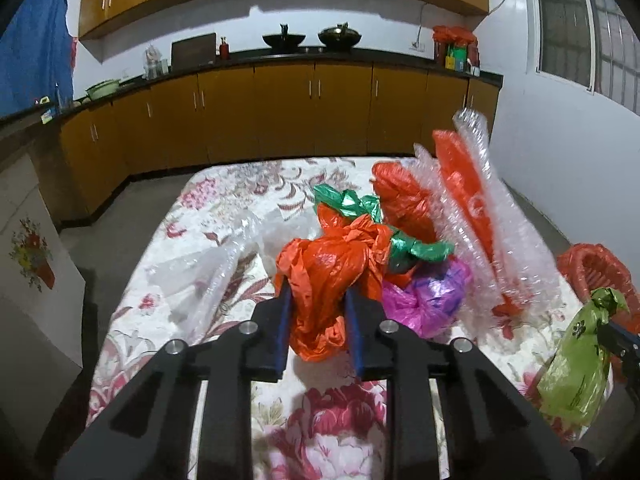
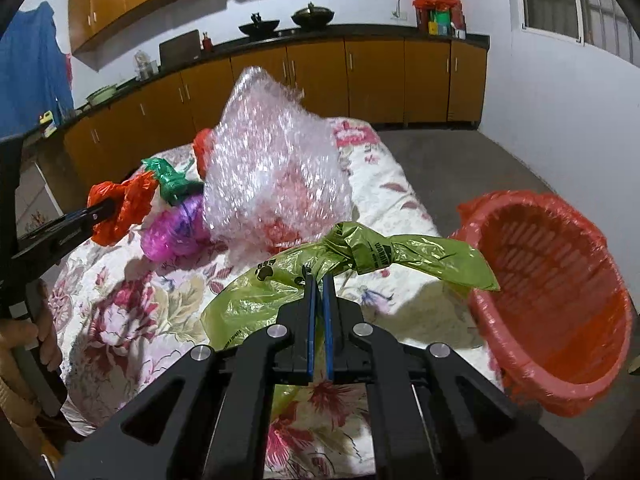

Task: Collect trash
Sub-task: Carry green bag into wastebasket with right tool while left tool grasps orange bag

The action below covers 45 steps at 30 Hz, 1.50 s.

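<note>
Right gripper (image 2: 318,280), nearest, is clenching the knotted neck of the green bag (image 2: 280,280), whose long axis is running toward the red-lined basket (image 2: 552,292) just beside it on the right. Farther left, the left gripper (image 1: 318,300) is pinching the orange bag (image 1: 332,272) over the flowered table (image 1: 224,200), well apart from that basket.
</note>
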Each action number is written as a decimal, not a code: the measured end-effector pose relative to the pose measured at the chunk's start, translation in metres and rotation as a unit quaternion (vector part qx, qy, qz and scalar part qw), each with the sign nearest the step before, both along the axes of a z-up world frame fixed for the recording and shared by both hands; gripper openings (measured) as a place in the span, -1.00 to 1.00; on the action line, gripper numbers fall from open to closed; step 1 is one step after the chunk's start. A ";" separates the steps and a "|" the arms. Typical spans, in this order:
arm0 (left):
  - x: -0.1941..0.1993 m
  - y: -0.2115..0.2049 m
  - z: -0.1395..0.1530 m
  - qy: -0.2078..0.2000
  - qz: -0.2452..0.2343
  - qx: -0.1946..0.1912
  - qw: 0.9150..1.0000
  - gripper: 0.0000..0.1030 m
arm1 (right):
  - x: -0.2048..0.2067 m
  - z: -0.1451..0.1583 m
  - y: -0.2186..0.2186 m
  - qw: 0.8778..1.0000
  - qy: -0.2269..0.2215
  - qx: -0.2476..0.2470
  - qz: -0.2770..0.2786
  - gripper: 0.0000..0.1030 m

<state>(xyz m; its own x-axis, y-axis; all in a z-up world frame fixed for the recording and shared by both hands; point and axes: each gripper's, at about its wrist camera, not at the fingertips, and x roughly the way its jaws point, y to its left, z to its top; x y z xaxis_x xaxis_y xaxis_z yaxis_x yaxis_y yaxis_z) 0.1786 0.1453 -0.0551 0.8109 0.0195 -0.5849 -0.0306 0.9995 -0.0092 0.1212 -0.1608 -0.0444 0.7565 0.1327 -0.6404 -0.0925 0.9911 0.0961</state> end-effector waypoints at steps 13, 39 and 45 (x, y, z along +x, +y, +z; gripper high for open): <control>-0.048 -0.022 0.059 -0.046 -0.027 -0.024 0.998 -0.53 | -0.024 0.022 -0.029 0.999 -0.030 0.001 -0.022 -0.91; -0.036 -0.265 0.042 0.003 -0.266 -0.081 0.961 -0.53 | -0.035 0.027 -0.204 0.980 -0.035 -0.029 -0.195 -0.91; -0.026 -0.300 0.026 0.024 -0.292 -0.079 0.953 -0.52 | -0.026 0.024 -0.220 0.979 -0.035 -0.025 -0.200 -0.91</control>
<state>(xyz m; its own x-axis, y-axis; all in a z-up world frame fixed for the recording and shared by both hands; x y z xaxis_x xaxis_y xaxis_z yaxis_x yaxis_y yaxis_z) 0.1523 -0.1548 -0.0292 0.6294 -0.5171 -0.5800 0.5254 0.8331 -0.1727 0.0953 -0.3804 -0.0208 0.7833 -0.2134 -0.5839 0.2993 0.9527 0.0534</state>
